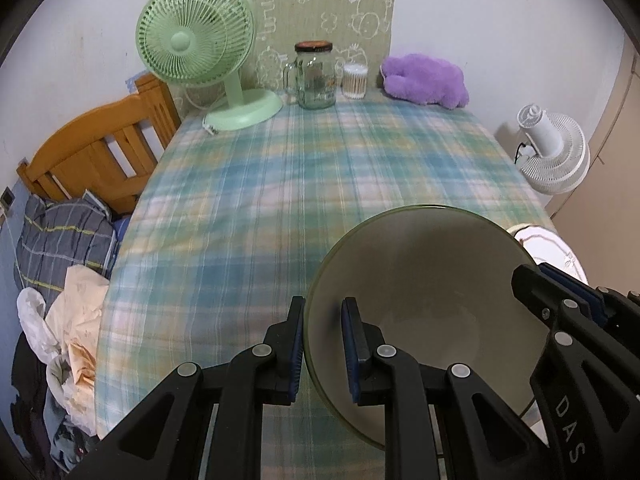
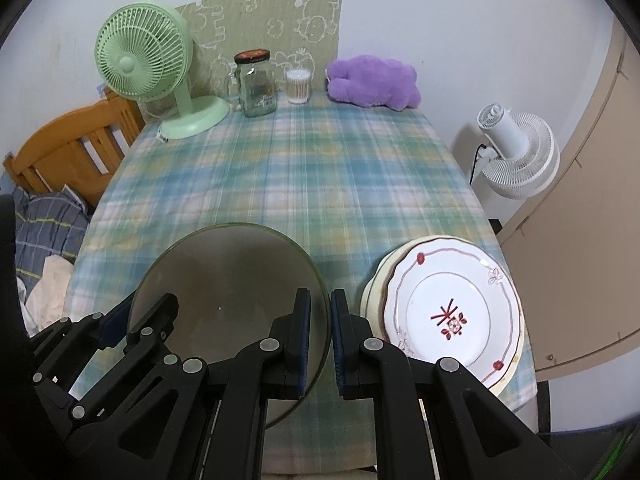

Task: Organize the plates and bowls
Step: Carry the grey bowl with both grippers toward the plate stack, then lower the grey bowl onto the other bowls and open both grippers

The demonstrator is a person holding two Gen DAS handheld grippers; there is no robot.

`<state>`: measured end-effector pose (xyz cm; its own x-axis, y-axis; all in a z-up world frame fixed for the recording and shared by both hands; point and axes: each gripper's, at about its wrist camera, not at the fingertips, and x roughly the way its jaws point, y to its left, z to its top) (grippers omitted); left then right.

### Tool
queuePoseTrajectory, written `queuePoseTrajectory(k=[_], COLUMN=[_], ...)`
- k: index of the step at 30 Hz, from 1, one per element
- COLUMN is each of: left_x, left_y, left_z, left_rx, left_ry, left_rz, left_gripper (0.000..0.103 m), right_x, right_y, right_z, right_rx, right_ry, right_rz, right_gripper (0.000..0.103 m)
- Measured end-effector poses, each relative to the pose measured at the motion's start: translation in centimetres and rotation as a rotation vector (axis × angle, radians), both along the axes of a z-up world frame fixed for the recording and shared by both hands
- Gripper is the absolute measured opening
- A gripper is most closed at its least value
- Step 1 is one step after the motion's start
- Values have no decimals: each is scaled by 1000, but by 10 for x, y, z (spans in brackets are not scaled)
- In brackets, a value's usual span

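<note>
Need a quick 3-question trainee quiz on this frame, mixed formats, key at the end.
1. True or false: both grippers clamp the rim of the same grey-green bowl.
2. Multiple choice: the stack of plates lies to which side of the bowl in the right wrist view? A) left B) right C) behind it
3. Fill in: the purple plush toy sits at the far edge of the table, next to a tub of ____.

Key: 1 true: left gripper and right gripper each pinch an opposite rim. 2 B. 3 cotton swabs.
</note>
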<state>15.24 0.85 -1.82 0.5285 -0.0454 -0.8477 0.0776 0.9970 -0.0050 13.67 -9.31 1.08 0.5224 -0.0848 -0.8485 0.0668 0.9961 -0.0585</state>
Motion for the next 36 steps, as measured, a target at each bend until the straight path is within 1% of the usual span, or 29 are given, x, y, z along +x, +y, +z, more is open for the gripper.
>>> queuePoseTrajectory(k=[2, 17, 22, 25, 27, 29, 30, 32, 36], left_x=[1, 13, 16, 17, 16, 15, 14, 12, 5], left_y=[1, 5, 0, -3, -3, -2, -1, -1, -3], left_z=[-6, -32, -37, -35, -33, -32, -30, -26, -11], left_rx=[-4, 0, 6, 23, 20, 14, 9, -4, 17], left_ry=[22, 79, 65, 55, 55, 62, 67, 69, 45], left_rz=[1, 4, -16, -21, -20, -23, -27, -39, -54], left_gripper=[14, 15, 15, 15, 15, 21, 23, 30, 41], right_x=[0, 12, 16, 20, 21, 21, 20, 20, 16], right_y=[1, 5, 1, -6, -6, -5, -6, -5, -7], right_z=[-5, -29, -37, -42, -41, -40, -40, -38, -30], right_rx=[4, 3, 0, 12, 15, 13, 20, 35, 48], right_ry=[15, 55, 48, 55, 57, 59, 61, 62, 67], right_rz=[-2, -14, -26, -41, -38, -32, -30, -25, -37], right_gripper=[13, 13, 13, 13, 13, 14, 16, 16, 18])
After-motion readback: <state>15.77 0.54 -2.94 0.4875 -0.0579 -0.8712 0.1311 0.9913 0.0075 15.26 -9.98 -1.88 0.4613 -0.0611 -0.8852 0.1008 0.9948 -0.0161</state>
